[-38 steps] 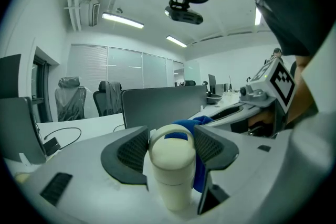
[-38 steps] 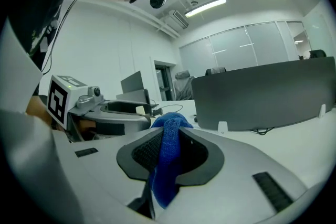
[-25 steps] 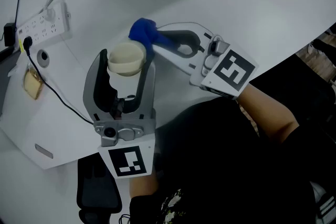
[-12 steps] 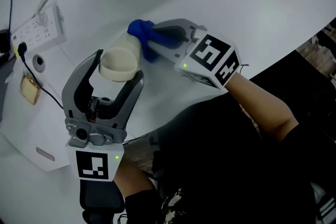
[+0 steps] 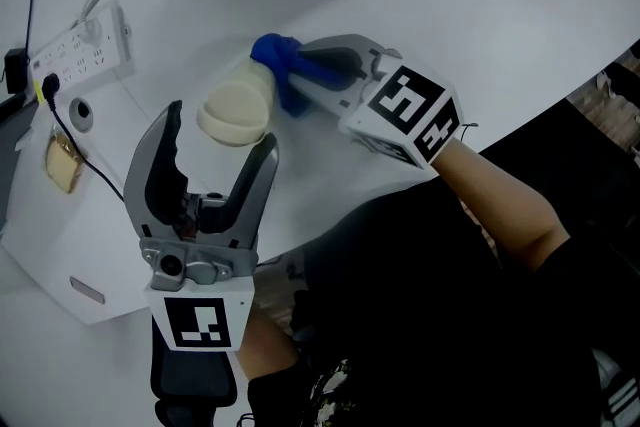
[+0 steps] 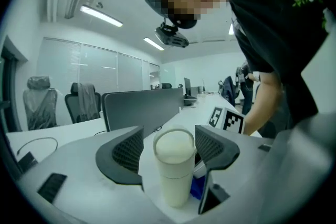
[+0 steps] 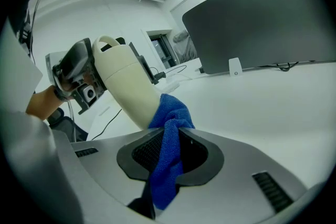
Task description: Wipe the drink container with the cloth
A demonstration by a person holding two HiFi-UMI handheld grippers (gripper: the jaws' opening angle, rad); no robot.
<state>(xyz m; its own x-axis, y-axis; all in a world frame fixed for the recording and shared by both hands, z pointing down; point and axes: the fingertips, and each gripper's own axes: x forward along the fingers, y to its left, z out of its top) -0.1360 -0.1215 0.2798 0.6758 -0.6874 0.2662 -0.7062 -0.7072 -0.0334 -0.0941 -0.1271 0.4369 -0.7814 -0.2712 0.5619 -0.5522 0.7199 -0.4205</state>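
The cream cup [image 5: 236, 107] stands on the white surface [image 5: 480, 25], close to its near edge, with its lid on top. The left tool [image 5: 220, 127] reaches toward it from the person's side. Its jaws have just been opening and now stand spread wide. The cup sits between their tips, and the left gripper view shows a clear gap beside one pad, so nothing is pinched there.

The right tool [image 5: 302, 80] comes in from the other side with its jaws pressed together on a blue cloth [image 5: 275, 60]. The bunched cloth sticks out past the jaw tips. In the right gripper view it lies against the lower side of the cup, on the side facing away from the left tool.

A white power strip [image 5: 80, 45] with a black plug lies well apart at the far left of the surface.
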